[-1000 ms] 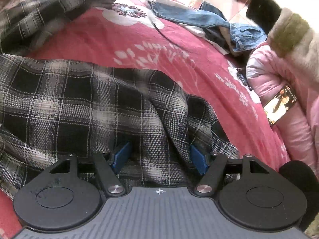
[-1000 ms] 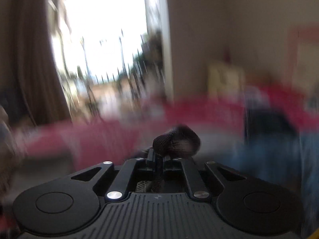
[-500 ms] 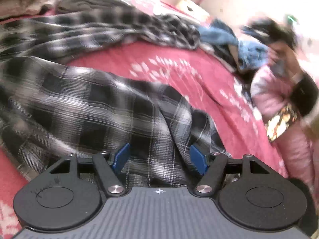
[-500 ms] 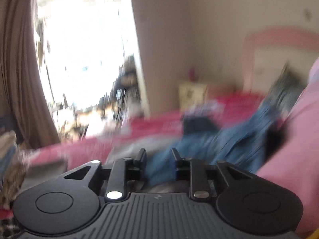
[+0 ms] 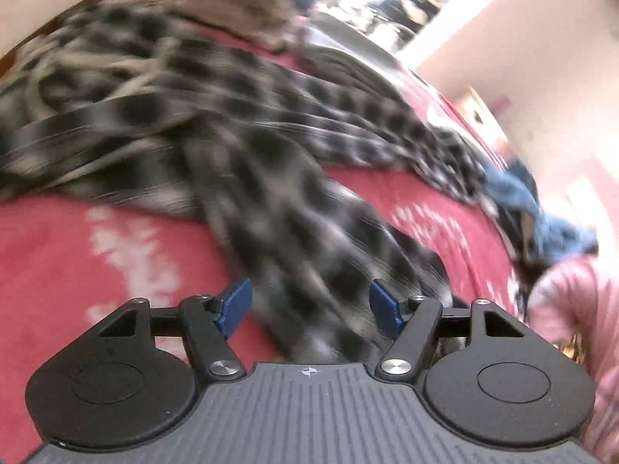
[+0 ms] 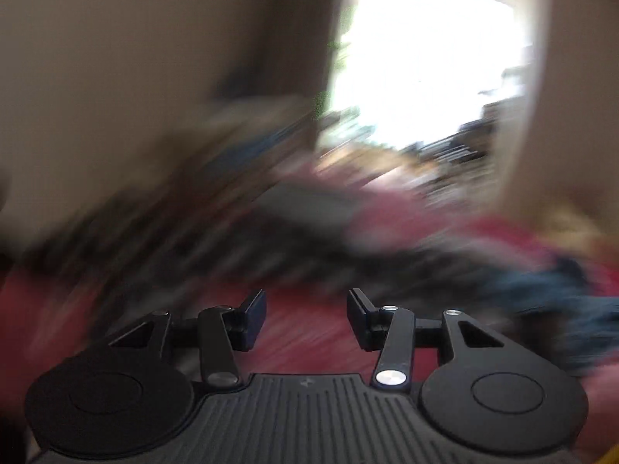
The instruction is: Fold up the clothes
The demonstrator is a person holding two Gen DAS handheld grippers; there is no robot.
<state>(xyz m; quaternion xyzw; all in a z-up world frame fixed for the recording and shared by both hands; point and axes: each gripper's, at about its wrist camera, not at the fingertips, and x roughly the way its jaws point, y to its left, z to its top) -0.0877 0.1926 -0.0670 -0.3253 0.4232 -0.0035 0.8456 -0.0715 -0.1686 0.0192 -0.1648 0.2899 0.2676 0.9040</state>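
A black-and-white plaid shirt (image 5: 240, 147) lies rumpled across a bed (image 5: 58, 270) covered in a red spread with white flower prints, one soft woven length of it trailing down between the blue pads of the left tongs (image 5: 309, 305). The left tongs stand fairly wide, the cloth running between them; motion blur hides whether the pads press on it. Past the shirt, a heap of blue denim (image 5: 541, 216) sits at the bed's right edge beside a quilted pink sleeve (image 5: 572, 301), and a tan furry heap (image 5: 247, 4) lies at the far end next to folded grey cloth (image 5: 348, 65). The left tongs point downward over the spread.

In the right wrist view, heavily smeared by motion, the right tongs (image 6: 305, 315) are opening, with nothing between their dark pads; only red bedspread (image 6: 309, 336) shows in the gap. Beyond them a dark streak of plaid (image 6: 193, 232) crosses the bed, a blue smear of denim (image 6: 561, 294) lies to the right, and a bright window (image 6: 425, 62) glares in a beige wall (image 6: 116, 58).
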